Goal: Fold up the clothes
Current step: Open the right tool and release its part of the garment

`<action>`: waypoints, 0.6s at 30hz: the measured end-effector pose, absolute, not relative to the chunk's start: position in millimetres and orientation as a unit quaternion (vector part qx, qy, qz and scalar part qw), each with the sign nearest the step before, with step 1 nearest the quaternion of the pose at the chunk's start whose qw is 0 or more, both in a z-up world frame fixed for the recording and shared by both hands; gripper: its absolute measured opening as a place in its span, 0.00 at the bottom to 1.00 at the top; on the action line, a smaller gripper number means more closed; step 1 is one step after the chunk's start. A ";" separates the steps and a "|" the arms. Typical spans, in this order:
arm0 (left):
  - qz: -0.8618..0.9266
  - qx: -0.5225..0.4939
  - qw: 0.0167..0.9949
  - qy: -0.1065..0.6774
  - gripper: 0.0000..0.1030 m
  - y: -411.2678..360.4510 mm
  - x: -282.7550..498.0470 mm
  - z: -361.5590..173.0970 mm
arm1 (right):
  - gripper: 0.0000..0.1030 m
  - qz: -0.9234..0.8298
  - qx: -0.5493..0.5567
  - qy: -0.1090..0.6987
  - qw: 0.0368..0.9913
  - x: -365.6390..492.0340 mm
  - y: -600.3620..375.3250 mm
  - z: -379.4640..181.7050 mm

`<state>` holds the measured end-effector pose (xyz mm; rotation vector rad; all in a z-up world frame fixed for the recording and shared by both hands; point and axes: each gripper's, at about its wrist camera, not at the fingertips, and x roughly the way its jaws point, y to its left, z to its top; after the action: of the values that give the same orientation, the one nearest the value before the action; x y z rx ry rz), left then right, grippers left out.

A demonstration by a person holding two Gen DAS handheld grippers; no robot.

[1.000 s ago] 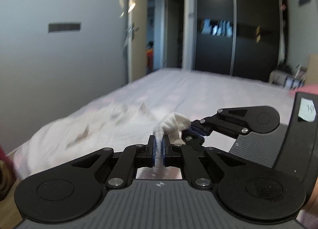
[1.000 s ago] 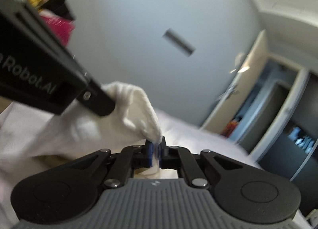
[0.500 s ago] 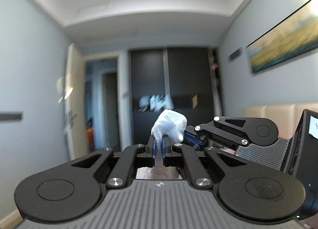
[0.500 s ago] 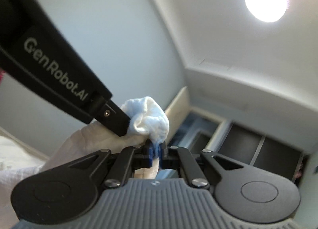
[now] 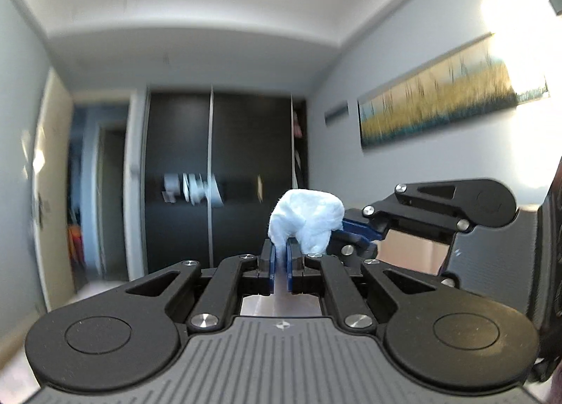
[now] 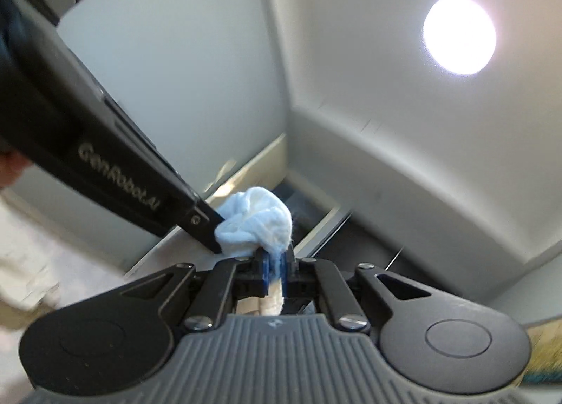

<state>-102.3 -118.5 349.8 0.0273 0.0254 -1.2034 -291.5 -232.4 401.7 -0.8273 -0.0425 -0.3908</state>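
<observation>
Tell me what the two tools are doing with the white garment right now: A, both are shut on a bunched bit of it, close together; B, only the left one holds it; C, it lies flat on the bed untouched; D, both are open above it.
A: in the left wrist view the left tool pinches the white garment, with the right tool clamped on the same bunch beside it.

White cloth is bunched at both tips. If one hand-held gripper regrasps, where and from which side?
My call: keep the left hand-held gripper shut on the cloth. Regrasp with the right hand-held gripper on the fabric hanging below the wad, coming from its own right side, away from the left one. The wad is a crumpled ball crowded by both tips; the hanging part likely offers a flatter edge.
</observation>
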 end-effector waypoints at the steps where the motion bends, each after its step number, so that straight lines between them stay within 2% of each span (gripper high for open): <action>1: -0.567 0.024 0.823 0.030 0.04 -126.8 -96.4 333.3 | 0.06 -0.184 -0.394 0.004 0.900 -288.8 -239.6 388.4; 7: -0.577 0.092 0.800 0.140 0.04 -174.1 -61.8 231.5 | 0.06 -0.146 -0.327 0.156 0.921 -264.2 -290.5 293.7; 12: -0.581 0.154 0.776 0.190 0.04 -191.1 -43.1 165.9 | 0.07 -0.110 -0.255 0.254 0.927 -254.8 -328.3 225.2; 14: -0.580 0.163 0.770 0.210 0.04 -195.1 -35.0 147.3 | 0.10 -0.097 -0.228 0.280 0.928 -244.3 -330.0 198.0; 18: -0.566 0.189 0.769 0.230 0.04 -204.7 -21.4 124.7 | 0.30 -0.092 -0.171 0.293 0.936 -201.9 -338.1 165.8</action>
<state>-21.4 -204.7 124.7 0.4095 0.4997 -1.2289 -201.9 -338.1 165.8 -0.3497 0.5994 -0.1877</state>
